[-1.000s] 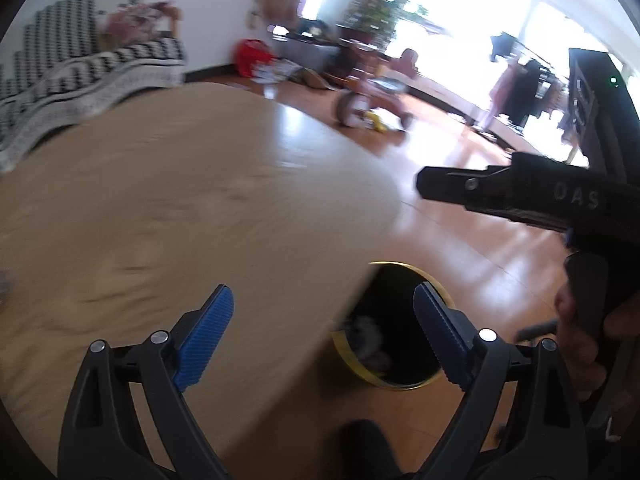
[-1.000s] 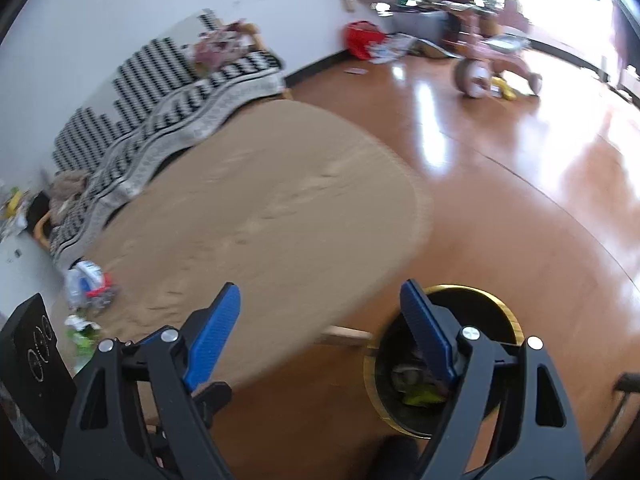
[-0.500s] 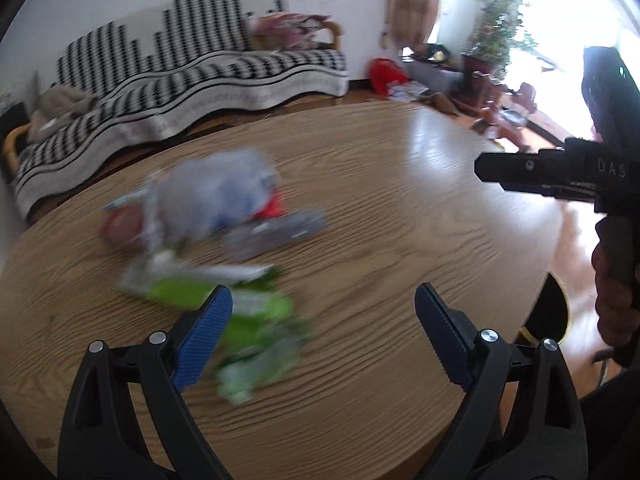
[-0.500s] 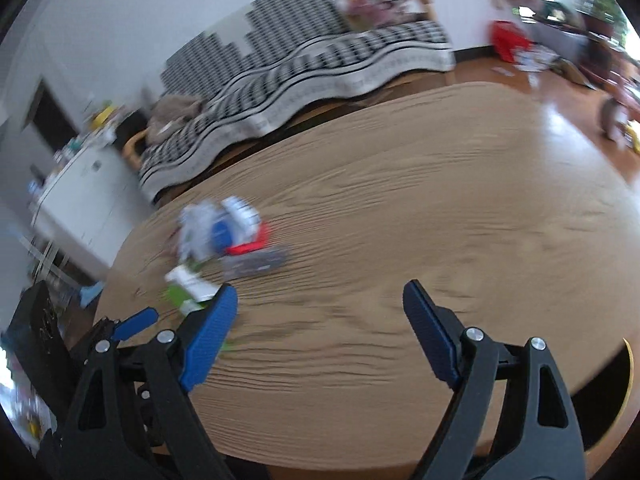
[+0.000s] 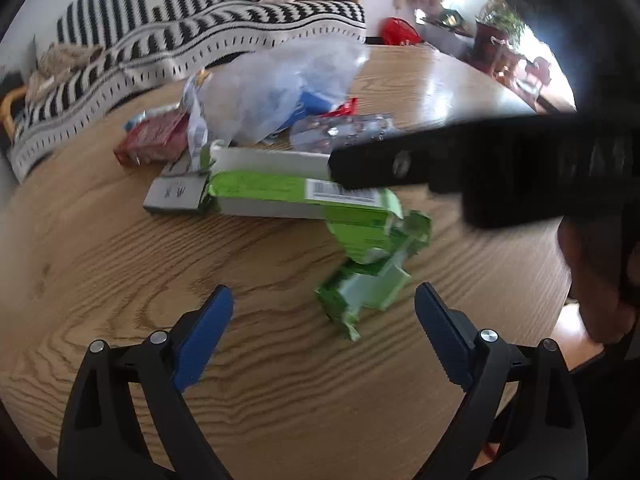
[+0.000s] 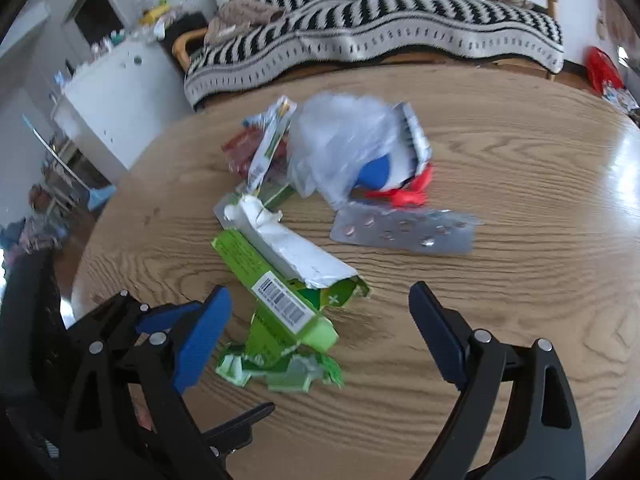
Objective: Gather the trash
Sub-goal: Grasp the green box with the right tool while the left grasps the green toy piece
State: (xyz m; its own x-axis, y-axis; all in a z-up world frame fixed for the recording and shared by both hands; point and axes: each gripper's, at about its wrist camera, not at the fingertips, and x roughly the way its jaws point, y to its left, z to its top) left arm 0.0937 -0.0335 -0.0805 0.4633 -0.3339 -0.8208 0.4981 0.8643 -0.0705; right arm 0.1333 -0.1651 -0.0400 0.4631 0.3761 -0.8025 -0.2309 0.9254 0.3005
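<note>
A heap of trash lies on the round wooden table (image 5: 120,280). It holds a long green carton (image 5: 296,192), torn green carton scraps (image 5: 368,288), a clear plastic bag (image 5: 280,84), a silver blister pack (image 6: 404,232) and a red packet (image 5: 156,140). My left gripper (image 5: 322,336) stands open just short of the green scraps, holding nothing. My right gripper (image 6: 320,332) hovers over the same green carton (image 6: 280,296). Its jaws are opening, and its pads touch nothing. The right gripper's black body (image 5: 500,168) crosses the left wrist view above the heap, with a hand (image 5: 592,272) on it.
A black-and-white striped sofa (image 6: 380,28) runs behind the table. A white cabinet (image 6: 116,100) stands at the left and a red bag (image 6: 600,68) lies on the floor at the right. The table's edge (image 5: 560,308) curves away near the hand.
Both views swung from the yellow-rimmed bin on the floor to the tabletop. The trash heap came into view and now lies close in front of both grippers. Both stayed open.
</note>
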